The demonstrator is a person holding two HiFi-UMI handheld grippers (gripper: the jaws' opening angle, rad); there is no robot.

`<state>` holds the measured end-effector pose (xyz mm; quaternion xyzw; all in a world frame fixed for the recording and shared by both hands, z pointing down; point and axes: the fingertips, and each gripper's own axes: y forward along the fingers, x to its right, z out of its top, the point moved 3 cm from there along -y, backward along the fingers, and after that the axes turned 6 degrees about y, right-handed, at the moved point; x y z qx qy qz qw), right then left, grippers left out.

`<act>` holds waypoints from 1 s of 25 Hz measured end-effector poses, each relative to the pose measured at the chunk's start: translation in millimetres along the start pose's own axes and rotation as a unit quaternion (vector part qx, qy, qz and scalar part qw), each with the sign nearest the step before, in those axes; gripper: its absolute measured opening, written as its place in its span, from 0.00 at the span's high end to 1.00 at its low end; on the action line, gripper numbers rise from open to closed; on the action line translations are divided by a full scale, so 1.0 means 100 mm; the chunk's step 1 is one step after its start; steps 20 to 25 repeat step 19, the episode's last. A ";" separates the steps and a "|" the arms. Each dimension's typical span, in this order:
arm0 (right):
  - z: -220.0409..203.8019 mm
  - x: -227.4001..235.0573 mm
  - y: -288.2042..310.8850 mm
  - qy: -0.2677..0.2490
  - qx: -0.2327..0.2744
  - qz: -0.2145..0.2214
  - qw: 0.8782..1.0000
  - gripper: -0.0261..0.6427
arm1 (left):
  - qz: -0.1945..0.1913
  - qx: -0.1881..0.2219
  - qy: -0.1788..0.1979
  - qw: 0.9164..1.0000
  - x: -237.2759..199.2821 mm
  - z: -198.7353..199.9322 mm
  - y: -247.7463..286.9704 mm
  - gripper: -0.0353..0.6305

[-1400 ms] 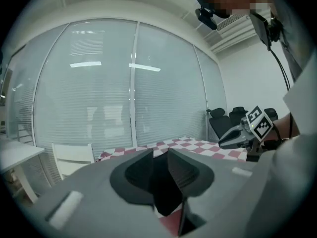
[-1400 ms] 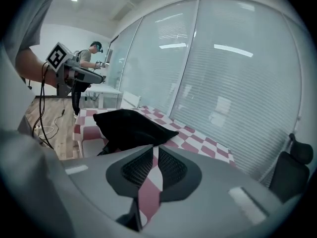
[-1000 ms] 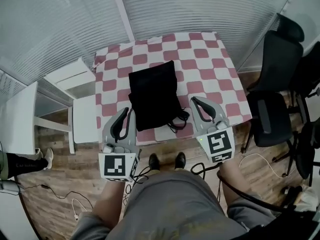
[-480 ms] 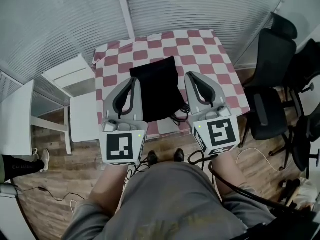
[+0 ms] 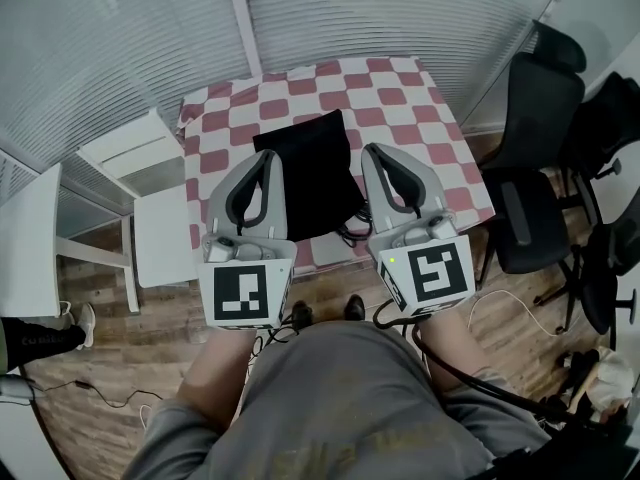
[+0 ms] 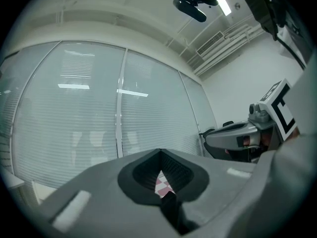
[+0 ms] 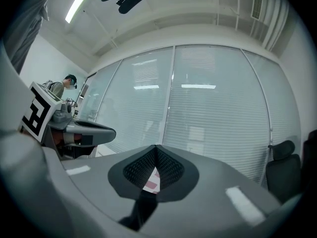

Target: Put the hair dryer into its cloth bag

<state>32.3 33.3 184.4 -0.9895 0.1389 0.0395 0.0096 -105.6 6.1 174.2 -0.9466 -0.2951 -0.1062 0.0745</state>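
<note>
Left claw [image 5: 269, 158] and right claw [image 5: 372, 153]: both shut tip to tip, nothing clamped. Through the eye behind each pair of tips I see only a scrap of checked cloth.

Change: a second ago both claws hung low at the near edge of the bench [image 5: 410, 93]. Now both are lifted and pointing level, side by side in front of me, touching nothing.

Black cloth bag [image 5: 310, 173]: lies flat on the bench below the claws and between them, its far end reaching past the tips. A black cord [image 5: 352, 234] bunches at the bag's near corner, under the right claw.

Hair dryer: none lying loose anywhere around the claws. I cannot see into the bag. Judging by the cord at its near end, the dryer is probably already inside.

Reading: with both claws drawn up empty, the packing looks done or close to it. That loose cord may still want tucking in. If so, the right claw is nearest to it.
</note>
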 end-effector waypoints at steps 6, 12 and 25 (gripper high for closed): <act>-0.01 -0.02 -0.04 -0.003 -0.003 -0.002 1.000 0.92 | -0.005 -0.004 -0.006 1.000 0.04 -0.04 -0.02 0.95; -0.02 -0.04 -0.05 -0.008 -0.009 -0.005 1.000 0.92 | -0.010 -0.003 -0.010 1.000 0.05 -0.03 -0.02 0.95; -0.06 -0.10 -0.05 -0.011 -0.011 -0.002 1.000 0.92 | -0.009 -0.009 -0.018 1.000 0.02 -0.09 -0.05 0.95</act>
